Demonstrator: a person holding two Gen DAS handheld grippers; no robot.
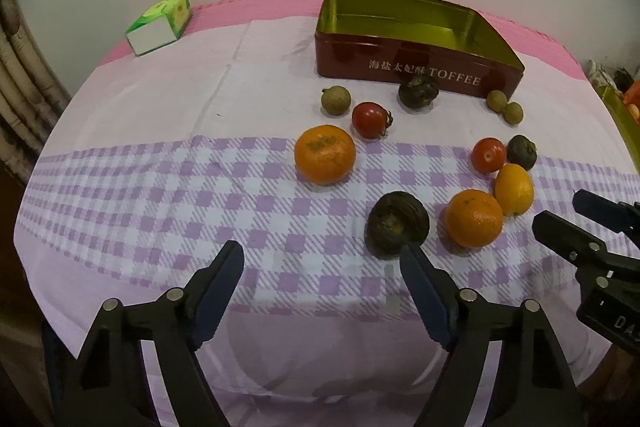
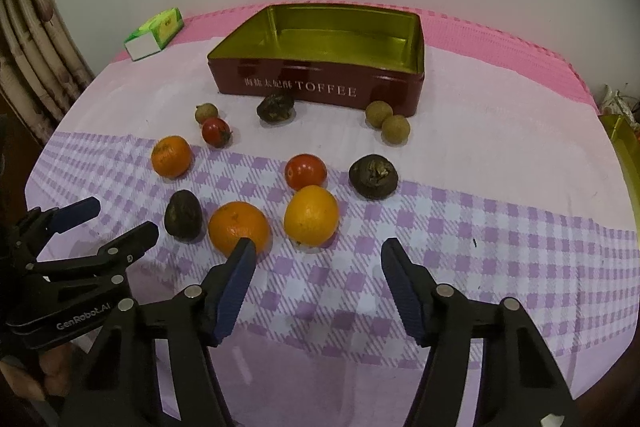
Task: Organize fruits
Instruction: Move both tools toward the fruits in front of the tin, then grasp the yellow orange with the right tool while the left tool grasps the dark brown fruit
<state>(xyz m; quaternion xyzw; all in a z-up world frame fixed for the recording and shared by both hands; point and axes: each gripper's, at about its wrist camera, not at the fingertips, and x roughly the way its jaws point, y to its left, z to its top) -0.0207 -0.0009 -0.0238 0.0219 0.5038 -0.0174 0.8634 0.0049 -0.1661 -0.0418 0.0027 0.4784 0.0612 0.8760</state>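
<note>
An open red toffee tin (image 1: 416,67) (image 2: 320,87) with a gold inside stands empty at the back of the table. Loose fruit lies in front of it: oranges (image 1: 325,155) (image 2: 239,229), a yellow-orange fruit (image 2: 311,215), red tomatoes (image 1: 370,119) (image 2: 305,171), dark brown fruits (image 1: 398,223) (image 2: 373,175) and small tan longans (image 1: 335,100) (image 2: 395,129). My left gripper (image 1: 322,251) is open and empty, its right fingertip just before a dark fruit. My right gripper (image 2: 318,247) is open and empty, just short of the orange and the yellow-orange fruit.
A green and white carton (image 1: 160,25) (image 2: 156,33) lies at the back left. A lilac checked cloth (image 1: 160,187) covers the table over a pink mat (image 2: 500,35). A curtain (image 2: 36,67) hangs at the left. A gold-edged container (image 2: 626,143) sits at the far right.
</note>
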